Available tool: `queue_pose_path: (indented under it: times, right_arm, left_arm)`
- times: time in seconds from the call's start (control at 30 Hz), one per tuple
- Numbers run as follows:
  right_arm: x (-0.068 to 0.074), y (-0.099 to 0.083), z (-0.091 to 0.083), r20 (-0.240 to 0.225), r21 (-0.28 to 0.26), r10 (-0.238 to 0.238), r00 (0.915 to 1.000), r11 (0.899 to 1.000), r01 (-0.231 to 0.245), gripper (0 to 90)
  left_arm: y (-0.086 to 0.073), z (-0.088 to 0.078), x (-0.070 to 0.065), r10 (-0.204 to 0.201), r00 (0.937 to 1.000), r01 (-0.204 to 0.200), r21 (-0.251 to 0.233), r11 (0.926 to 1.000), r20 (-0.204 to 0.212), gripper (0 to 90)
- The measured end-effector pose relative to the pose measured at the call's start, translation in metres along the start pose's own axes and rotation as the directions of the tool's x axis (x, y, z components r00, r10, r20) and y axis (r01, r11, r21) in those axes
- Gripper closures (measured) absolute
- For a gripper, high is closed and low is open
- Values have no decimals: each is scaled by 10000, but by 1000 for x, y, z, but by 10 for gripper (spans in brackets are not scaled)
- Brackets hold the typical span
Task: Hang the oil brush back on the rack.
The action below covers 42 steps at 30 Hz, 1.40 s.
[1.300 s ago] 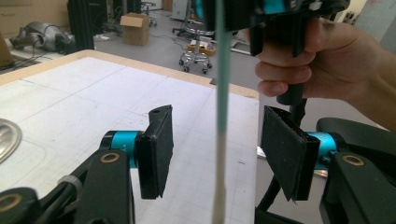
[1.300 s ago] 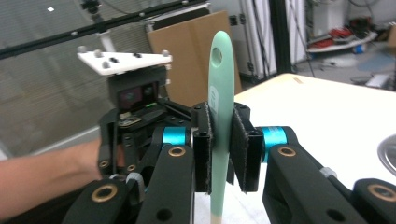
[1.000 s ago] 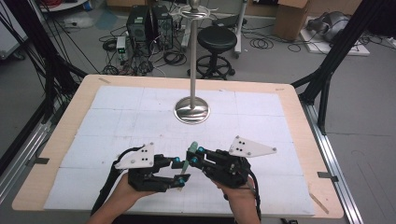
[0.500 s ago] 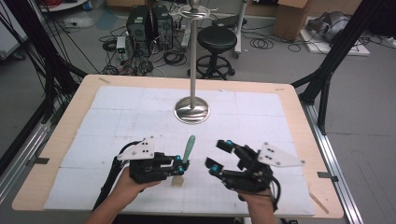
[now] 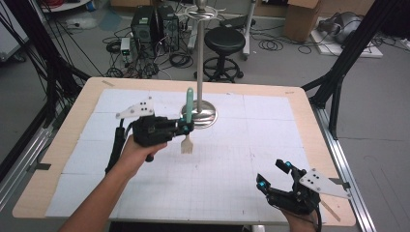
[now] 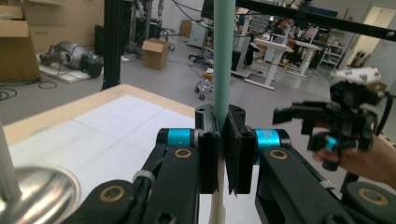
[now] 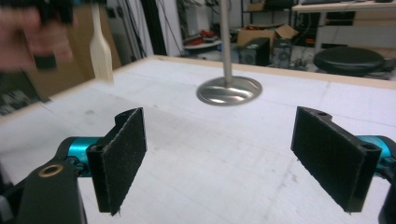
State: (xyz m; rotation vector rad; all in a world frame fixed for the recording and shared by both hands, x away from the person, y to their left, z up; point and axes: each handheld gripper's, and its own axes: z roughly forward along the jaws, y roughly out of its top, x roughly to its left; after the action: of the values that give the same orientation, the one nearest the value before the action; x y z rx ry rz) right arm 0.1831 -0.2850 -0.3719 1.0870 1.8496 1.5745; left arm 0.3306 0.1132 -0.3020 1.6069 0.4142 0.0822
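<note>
High view: the left gripper (image 5: 183,128) is clamped on a brush (image 5: 187,121), holding it upright above the white mat near the middle of the tabletop (image 5: 72,125), just in front of the round steel base of a metal stand (image 5: 202,115). The brush has a smooth mint-green cylindrical handle and a flat, pale cream head that hangs below the gripper with its bristles fanned slightly. Left gripper view shows the handle (image 6: 223,60) pinched between two flat black pads with a fine, felt-like grain, set on matte black links with brass-coloured pivots and bright blue anodised collars.

The right gripper (image 5: 273,175) sits near the tabletop's front right corner, its jaws having just been opening and now spread wide with nothing between them; right gripper view shows its rough black pads (image 7: 122,154) well apart over the faintly gridded white mat. The tabletop's rim is light wood. A grey three-cornered plate with small holes tops each gripper. No writing or label is legible.
</note>
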Motion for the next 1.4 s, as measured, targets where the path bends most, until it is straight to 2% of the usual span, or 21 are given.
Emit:
queue_pose_path:
  times: [0.07, 0.23, 0.3, 0.67, 1.07, 1.27, 1.4]
  right_arm:
    - [0, -2, -1, 30, 26, -94, 10000, 10000, 94, 170]
    - [-1, -8, -2, -35, 72, 12, 10000, 10000, -11, 170]
    - [-2, -8, -2, -69, 64, 21, 10000, 10000, -20, 170]
    - [-4, -9, -5, -46, -52, 164, 9999, 9999, -165, 171]
    - [-4, -11, -6, 90, -85, 329, 9994, 9994, -329, 171]
    - [-5, -13, -5, 45, -12, 320, 9995, 9995, -320, 171]
    - [-6, -13, -6, 90, -19, 362, 9993, 9993, -362, 171]
  left_arm:
    - [13, 1, 8, 122, 9999, -122, -14, 9999, 61, 842]
    - [40, 7, 24, 77, 9998, -70, -387, 9992, 177, 842]
    - [50, 10, 30, 161, 9997, -155, -328, 9993, 157, 842]
    - [86, 19, 57, 216, 9983, -191, -448, 9988, 544, 842]
    - [98, 38, 85, -200, 9961, 221, -228, 9995, 858, 843]
    - [96, 40, 98, -472, 9946, 504, -321, 9982, 923, 842]
    - [93, 41, 104, -521, 9946, 545, -244, 9982, 902, 843]
